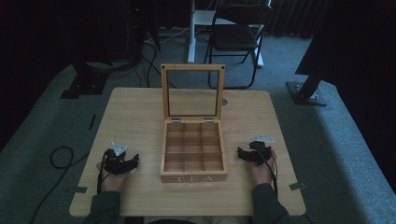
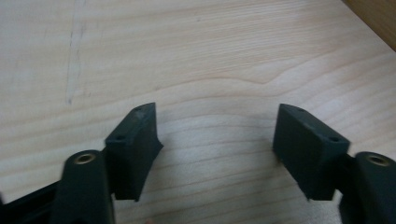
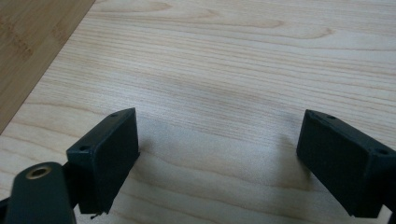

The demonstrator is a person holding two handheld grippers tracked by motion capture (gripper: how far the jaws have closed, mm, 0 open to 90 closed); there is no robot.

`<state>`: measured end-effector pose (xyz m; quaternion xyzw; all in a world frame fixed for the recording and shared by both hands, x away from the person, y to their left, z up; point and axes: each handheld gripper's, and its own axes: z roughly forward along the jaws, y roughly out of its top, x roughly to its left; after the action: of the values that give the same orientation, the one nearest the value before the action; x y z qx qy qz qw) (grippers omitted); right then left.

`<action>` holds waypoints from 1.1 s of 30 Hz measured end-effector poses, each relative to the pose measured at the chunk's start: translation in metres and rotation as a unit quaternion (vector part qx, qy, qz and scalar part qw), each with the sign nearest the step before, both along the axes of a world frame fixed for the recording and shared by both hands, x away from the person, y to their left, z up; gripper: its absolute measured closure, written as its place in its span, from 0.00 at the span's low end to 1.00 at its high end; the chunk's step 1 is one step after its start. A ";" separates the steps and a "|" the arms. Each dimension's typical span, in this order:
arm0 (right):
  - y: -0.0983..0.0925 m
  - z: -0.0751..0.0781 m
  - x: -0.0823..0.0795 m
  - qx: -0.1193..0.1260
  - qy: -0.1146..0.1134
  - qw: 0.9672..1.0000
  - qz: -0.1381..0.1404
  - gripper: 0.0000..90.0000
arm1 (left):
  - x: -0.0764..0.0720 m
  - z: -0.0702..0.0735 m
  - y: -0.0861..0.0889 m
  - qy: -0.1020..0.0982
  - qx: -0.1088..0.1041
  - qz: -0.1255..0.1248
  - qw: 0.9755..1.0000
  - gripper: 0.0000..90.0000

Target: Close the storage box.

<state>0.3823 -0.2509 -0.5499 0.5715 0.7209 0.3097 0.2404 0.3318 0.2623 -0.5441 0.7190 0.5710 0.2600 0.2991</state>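
A wooden tea box marked TEA stands in the middle of the table with its glass-paned lid raised upright; its several compartments look bare. My left gripper rests on the table to the box's left, held by a hand. In the left gripper view its jaws stand wide apart over bare wood, so the left gripper is open. My right gripper lies to the box's right. The right gripper is also open, with nothing between its fingers.
The light wooden table has free surface left and right of the box. The box's side shows at the upper left of the right gripper view. A black folding chair and stands sit on the carpet beyond.
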 end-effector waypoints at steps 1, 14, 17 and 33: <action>0.000 0.000 0.000 0.000 0.000 1.000 0.000 0.14 | 0.001 0.000 0.001 0.005 -0.009 0.005 1.000 0.32; 0.006 0.000 -0.002 0.001 -0.002 0.999 0.032 0.16 | 0.001 0.000 0.001 0.005 -0.008 0.004 1.000 0.28; 0.006 0.000 -0.002 0.000 -0.003 0.999 0.033 0.16 | 0.002 0.000 0.002 0.005 -0.008 0.000 1.000 0.28; 0.007 0.000 -0.003 0.001 -0.002 0.999 0.044 0.16 | 0.026 0.045 -0.006 -0.029 -0.048 -0.031 0.998 0.41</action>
<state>0.3791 -0.2437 -0.5497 0.5390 0.7445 0.3219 0.2273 0.3574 0.2568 -0.4988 0.7137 0.5512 0.2433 0.3572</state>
